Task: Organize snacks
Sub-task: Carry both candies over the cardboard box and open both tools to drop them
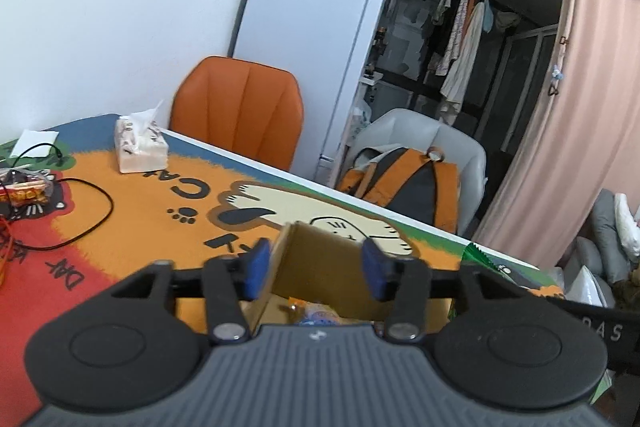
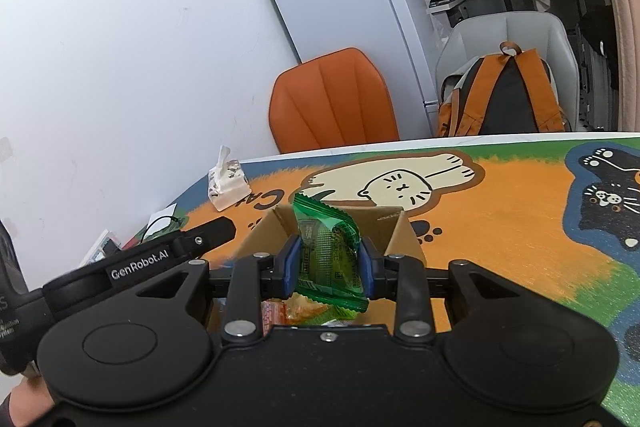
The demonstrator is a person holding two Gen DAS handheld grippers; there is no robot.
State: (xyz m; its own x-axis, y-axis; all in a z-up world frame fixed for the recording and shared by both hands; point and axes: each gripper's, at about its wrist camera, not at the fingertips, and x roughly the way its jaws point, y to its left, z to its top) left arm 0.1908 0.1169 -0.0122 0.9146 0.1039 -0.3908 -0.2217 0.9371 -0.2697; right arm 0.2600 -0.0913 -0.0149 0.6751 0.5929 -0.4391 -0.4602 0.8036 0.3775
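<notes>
White wall and a tall white fridge (image 2: 352,15) stand behind your table (image 2: 520,227), which is covered by a bright cartoon-cat mat. On the far side an orange chair (image 2: 332,103) sits against the table's edge, and to its right a grey chair (image 2: 508,43) carries an orange-and-black backpack (image 2: 504,95). Near you, in the middle of the mat, an open cardboard box (image 2: 400,231) stands with its flaps up, and a few snack packets (image 2: 296,309) lie inside it. Far to the left on the mat you have a tissue pack (image 1: 140,147), with a black cable (image 1: 92,211) looped beside it. Your right gripper (image 2: 329,263) is over the box with its blue pads pressed narrowly against both sides of a green snack packet (image 2: 326,251), which stands upright between them above the box's opening. Your left gripper (image 1: 316,269) is at the box too, its jaws apart at a middling width and holding nothing; its left pad sits just beside the box's raised left flap, and the box's inside shows between the fingers.
</notes>
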